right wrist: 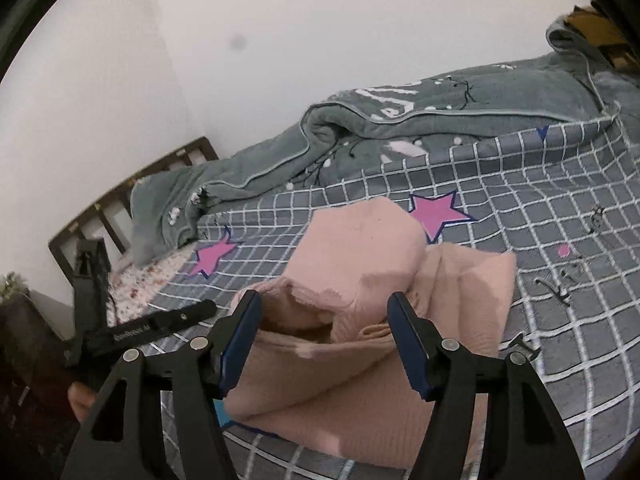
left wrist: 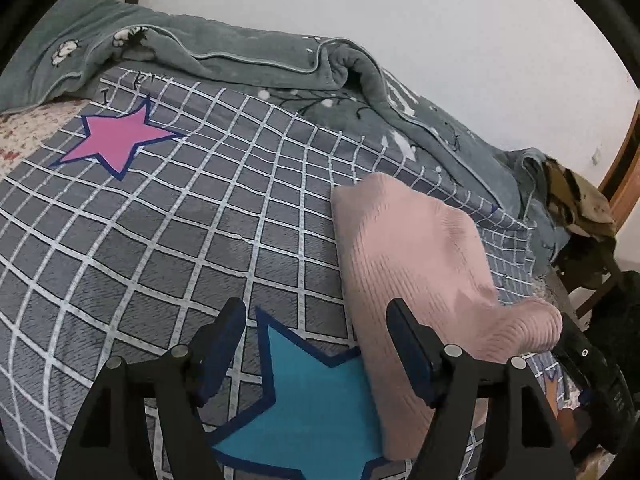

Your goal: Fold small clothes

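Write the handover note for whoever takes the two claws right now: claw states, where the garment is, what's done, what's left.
Left claw: open, empty, over the blue star on the checked bedsheet, just left of the pink knit sweater.
Right claw: open, jaws either side of the sweater's neck opening, pads not pressing on it.
Sweater: lies on the sheet, partly folded, layers doubled over and uneven. The grey blanket is bunched along the wall.
Done: first folds, by the look of it.
Left: probably square the folds and finish the bundle.
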Action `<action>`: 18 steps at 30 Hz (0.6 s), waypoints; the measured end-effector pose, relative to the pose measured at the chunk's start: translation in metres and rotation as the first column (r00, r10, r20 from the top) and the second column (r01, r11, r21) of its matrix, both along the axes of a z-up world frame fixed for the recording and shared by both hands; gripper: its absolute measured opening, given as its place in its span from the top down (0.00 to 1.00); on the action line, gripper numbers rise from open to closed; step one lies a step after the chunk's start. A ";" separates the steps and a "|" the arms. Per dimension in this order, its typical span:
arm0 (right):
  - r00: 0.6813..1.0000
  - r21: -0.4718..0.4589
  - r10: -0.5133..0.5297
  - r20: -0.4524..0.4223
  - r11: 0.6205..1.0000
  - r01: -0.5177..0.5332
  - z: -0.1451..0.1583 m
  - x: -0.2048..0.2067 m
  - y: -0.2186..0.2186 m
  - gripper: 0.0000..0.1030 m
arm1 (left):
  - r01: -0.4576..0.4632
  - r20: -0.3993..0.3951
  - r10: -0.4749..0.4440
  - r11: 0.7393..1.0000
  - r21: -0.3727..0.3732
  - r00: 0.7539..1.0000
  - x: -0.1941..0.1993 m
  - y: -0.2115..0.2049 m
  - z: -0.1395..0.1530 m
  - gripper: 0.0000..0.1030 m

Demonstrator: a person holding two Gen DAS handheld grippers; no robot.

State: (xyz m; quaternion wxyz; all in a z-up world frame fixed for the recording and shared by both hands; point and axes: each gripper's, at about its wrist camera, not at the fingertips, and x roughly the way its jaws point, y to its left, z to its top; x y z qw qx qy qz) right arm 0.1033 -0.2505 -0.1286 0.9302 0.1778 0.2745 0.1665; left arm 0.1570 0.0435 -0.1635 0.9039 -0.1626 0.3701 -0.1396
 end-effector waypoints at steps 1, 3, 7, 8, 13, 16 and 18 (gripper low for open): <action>1.000 0.015 0.006 0.012 1.000 -0.007 0.000 -0.002 0.000 0.38 | 0.008 0.004 -0.008 1.000 -0.008 1.000 0.000 0.000 -0.001 0.31; 0.999 0.021 0.022 0.031 1.000 -0.022 0.001 -0.007 0.002 0.38 | 0.021 0.015 -0.021 1.000 -0.011 1.000 -0.001 -0.004 -0.003 0.31; 0.993 0.019 0.077 0.087 0.997 -0.079 0.007 -0.019 0.009 0.38 | 0.021 0.040 -0.022 1.000 0.019 0.999 -0.003 -0.010 -0.006 0.31; 0.992 0.000 0.083 0.092 0.997 -0.083 0.007 -0.020 0.013 0.38 | 0.021 0.044 -0.021 1.000 0.018 0.999 -0.003 -0.010 -0.007 0.31; 0.998 -0.173 0.061 0.031 0.983 -0.055 -0.009 -0.014 0.037 0.93 | 0.012 0.057 -0.012 1.000 -0.014 0.998 -0.004 -0.010 -0.013 0.31; 0.992 -0.230 0.078 0.096 0.972 -0.054 -0.007 -0.032 0.030 0.94 | 0.015 0.057 -0.014 1.000 -0.017 0.998 -0.004 -0.010 -0.013 0.31; 0.989 -0.192 0.087 0.121 0.979 -0.062 -0.001 -0.045 0.011 0.94 | 0.020 0.066 -0.019 1.000 -0.019 0.998 -0.006 -0.009 -0.012 0.31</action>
